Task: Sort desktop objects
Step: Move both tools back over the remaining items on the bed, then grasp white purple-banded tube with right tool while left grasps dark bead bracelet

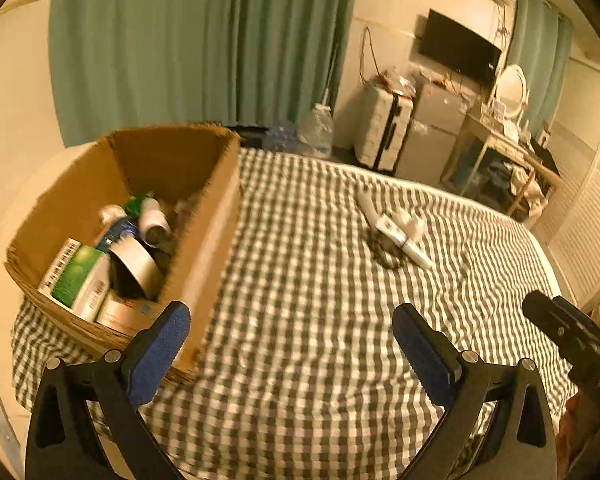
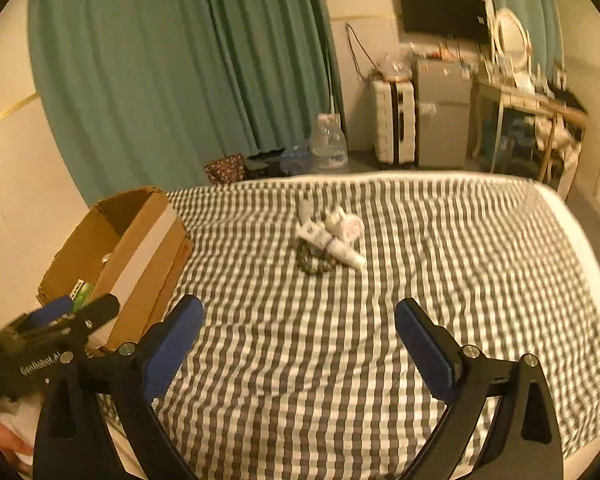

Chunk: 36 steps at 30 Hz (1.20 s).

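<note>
Both tongs released, nothing between the pads. Left tongs [image 1: 291, 340] spread wide over the checked bedspread [image 1: 300, 280], left pad in front of the near right corner of the cardboard box [image 1: 204, 248]; contact with the box can't be judged from this view. Right tongs [image 2: 299, 334] also wide open and empty, pointing across the bed towards the leftover pile. In the right wrist view the left tongs show at the lower left edge, beside the box; in the left wrist view the right tongs show at the far right edge.

Box sits on the left side of the bed, top open. Already inside: a green-and-white carton [image 1: 80, 276] at the near end, a silver tape roll [image 1: 136, 268] just beside it, a white bottle [image 1: 154, 220] and a blue-labelled tube [image 1: 118, 232] behind, plus more items too blurred to name.

Left to sort: one small cluster mid-bed, well apart from the box and to its right. It has a white tube with a printed label [image 2: 332, 246] lying on top of a dark coiled cord or bracelet [image 2: 314, 264], a white slim item [image 2: 306, 208] on the far side, and small white pieces [image 2: 346, 222] touching the tube.

Judgement: mostly done. Bulk is boxed; that cluster is all that's visible outside it. Next grab likely the tube, since it's on top.
</note>
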Available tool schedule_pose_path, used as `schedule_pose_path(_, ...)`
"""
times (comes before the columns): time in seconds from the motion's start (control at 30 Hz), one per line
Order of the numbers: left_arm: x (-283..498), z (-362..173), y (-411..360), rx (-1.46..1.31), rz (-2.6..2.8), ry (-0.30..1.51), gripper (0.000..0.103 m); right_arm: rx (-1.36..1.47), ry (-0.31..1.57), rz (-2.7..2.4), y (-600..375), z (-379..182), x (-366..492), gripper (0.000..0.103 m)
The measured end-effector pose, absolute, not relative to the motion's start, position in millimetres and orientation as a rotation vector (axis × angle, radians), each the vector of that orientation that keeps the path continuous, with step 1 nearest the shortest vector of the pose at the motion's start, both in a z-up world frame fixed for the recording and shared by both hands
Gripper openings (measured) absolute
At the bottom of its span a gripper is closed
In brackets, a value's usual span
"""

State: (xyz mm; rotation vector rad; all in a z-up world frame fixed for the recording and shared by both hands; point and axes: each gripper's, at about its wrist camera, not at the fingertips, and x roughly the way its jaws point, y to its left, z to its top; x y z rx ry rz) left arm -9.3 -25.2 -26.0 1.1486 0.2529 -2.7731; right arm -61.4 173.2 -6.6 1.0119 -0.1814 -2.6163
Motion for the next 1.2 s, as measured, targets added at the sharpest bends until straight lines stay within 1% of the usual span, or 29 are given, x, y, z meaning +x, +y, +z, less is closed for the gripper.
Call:
schedule_pose_path(0.17, -28, -45, -9, 1.209, -2.760, 0.215, 0.103, 1.055, -0.275, -2.632, 195, -25, -69, 0.097)
schedule_pose_path(0.33, -50, -74, -1, 1.286, -2.723, 0.184, 0.103, 1.099, -0.290, -2.650, 207, -51, -86, 0.097)
schedule_pose_path(0.43, -65, -89, 0, 1.323, -2.720, 0.222, 0.103, 1.173, -0.256, -2.646, 207, -67, -102, 0.097)
schedule_pose_path(0.6, -102, -115, 6, 1.397, -2.683, 0.221, 0.103, 1.161, -0.252, -2.618, 204, -81, -132, 0.096)
schedule_pose_path(0.67, -113, -121, 8, 1.409, -2.674, 0.208, 0.103, 1.121, -0.221, -2.611, 200, -82, -144, 0.089)
schedule_pose_path(0.7, -120, -125, 9, 1.419, -2.670, 0.208, 0.103, 1.108, -0.175, -2.595, 196, -83, -155, 0.082)
schedule_pose_path(0.73, -125, -128, 9, 1.425, -2.667, 0.215, 0.103, 1.113, -0.134, -2.570, 191, -87, -165, 0.064)
schedule_pose_path(0.8, -136, -137, 8, 1.436, -2.661, 0.238, 0.103, 1.154, -0.090, -2.508, 182, -98, -185, 0.042)
schedule_pose_path(0.97, -157, -151, 7, 1.459, -2.679, 0.233, 0.103, 1.211, 0.044, -2.393, 152, -127, -231, 0.042)
schedule_pose_path(1.1, -180, -158, 6, 1.418, -2.690, 0.158, 0.103, 1.183, 0.097, -2.394, 134, -137, -253, 0.042)
schedule_pose_path(1.2, -191, -163, 1, 1.398, -2.684, 0.163, 0.103, 1.145, 0.182, -2.412, 122, -141, -262, 0.044)
